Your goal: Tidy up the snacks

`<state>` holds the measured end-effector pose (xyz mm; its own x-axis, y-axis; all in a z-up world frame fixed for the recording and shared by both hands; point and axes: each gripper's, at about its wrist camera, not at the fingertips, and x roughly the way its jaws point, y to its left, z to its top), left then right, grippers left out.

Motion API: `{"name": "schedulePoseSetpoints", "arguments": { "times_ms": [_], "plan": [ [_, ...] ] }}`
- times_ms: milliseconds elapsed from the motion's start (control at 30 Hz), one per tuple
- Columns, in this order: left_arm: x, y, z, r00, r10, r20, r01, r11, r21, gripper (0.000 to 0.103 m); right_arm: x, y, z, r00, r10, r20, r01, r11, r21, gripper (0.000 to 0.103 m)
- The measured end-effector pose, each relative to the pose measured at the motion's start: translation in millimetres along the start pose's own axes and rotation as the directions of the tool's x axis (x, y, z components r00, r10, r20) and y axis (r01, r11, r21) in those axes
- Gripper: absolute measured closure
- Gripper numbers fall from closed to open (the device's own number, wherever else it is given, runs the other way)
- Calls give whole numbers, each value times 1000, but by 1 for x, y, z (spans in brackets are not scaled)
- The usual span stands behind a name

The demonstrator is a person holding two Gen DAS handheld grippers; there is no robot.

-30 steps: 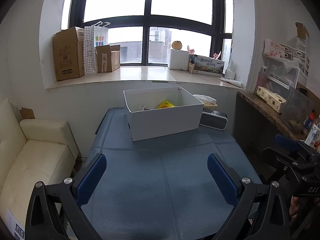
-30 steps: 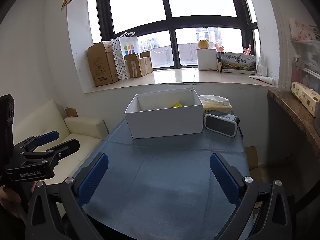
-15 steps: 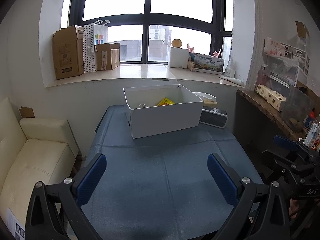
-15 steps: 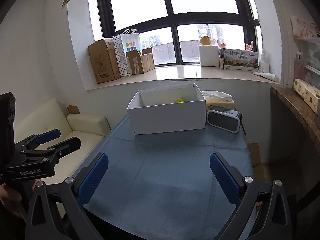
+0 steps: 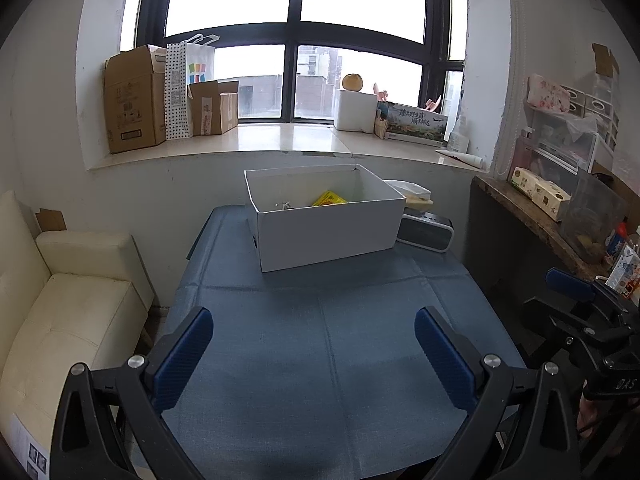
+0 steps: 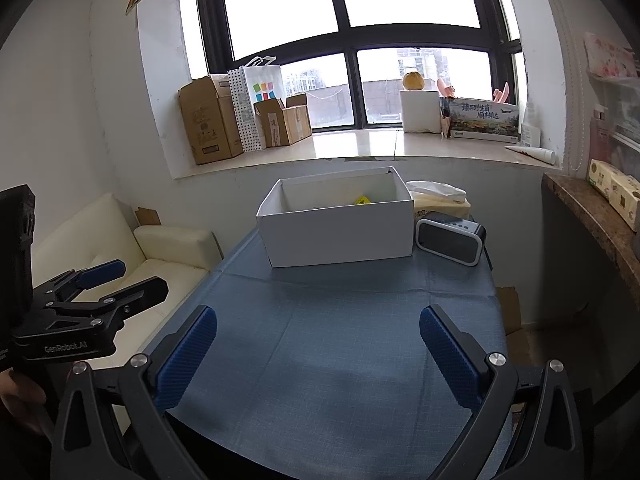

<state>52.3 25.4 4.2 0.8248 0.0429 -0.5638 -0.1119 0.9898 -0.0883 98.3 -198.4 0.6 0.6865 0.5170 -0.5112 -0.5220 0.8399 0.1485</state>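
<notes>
We are pulling both empty, wide-open grippers, left (image 5: 314, 350) and right (image 6: 318, 350), back from the box (image 5: 326, 224) at upper centre, snacks (image 5: 329, 199) seemingly stowed.

White box (image 5: 328, 228), blue tablecloth (image 5: 320, 340), yellow packet (image 5: 329, 199)

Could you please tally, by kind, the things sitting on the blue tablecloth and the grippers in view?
Open white cardboard box: 1
Black-and-grey rectangular speaker: 1
Tissue box with white tissue: 1
Yellow snack packet inside the box: 1
Open blue-padded grippers, left and right: 2
Total: 6
</notes>
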Motion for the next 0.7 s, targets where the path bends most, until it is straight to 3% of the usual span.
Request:
{"name": "schedulePoseSetpoints", "arguments": {
  "times_ms": [700],
  "plan": [
    [2,-1,-1,1000,-11,-5,11,1000,4,0,3,4,0,1000,12,-12,-12,1000,-12,0]
  ]
}}
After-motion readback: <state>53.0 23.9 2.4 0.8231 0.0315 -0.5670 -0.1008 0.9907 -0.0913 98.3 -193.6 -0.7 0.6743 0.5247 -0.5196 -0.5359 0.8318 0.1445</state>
